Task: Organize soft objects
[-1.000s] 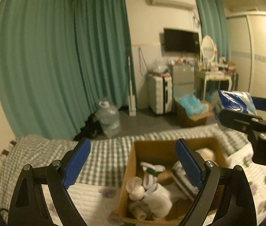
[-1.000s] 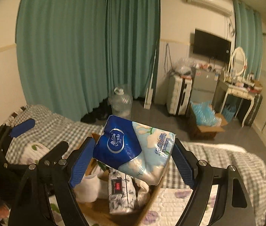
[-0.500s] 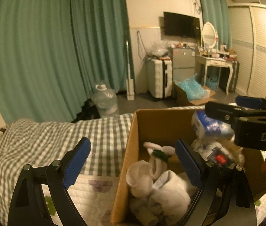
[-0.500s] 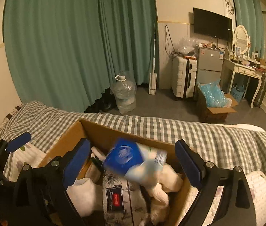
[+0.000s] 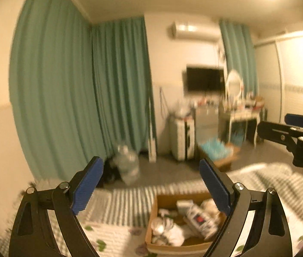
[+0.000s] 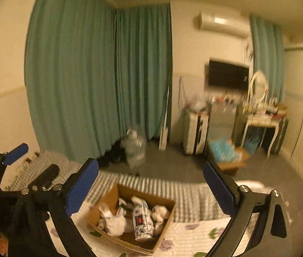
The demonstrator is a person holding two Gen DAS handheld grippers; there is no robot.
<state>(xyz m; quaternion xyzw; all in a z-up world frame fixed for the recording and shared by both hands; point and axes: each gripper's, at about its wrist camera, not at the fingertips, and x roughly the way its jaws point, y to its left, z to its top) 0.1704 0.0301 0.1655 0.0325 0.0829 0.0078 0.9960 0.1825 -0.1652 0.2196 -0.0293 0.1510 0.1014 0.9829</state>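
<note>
An open cardboard box sits on the bed, full of white soft toys and a patterned tissue pack. It also shows in the left wrist view, with the pack inside. My left gripper is open and empty, held high above the box. My right gripper is open and empty, also well above the box. The right gripper shows at the right edge of the left view. Both views are blurred.
The bed has a checked blanket and a flowered quilt. Beyond it are green curtains, a water jug on the floor, a suitcase, a box of blue items and a dressing table.
The blue tissue pack left my right gripper and dropped into the box. Both grippers have since risen well above the box and pulled back.
</note>
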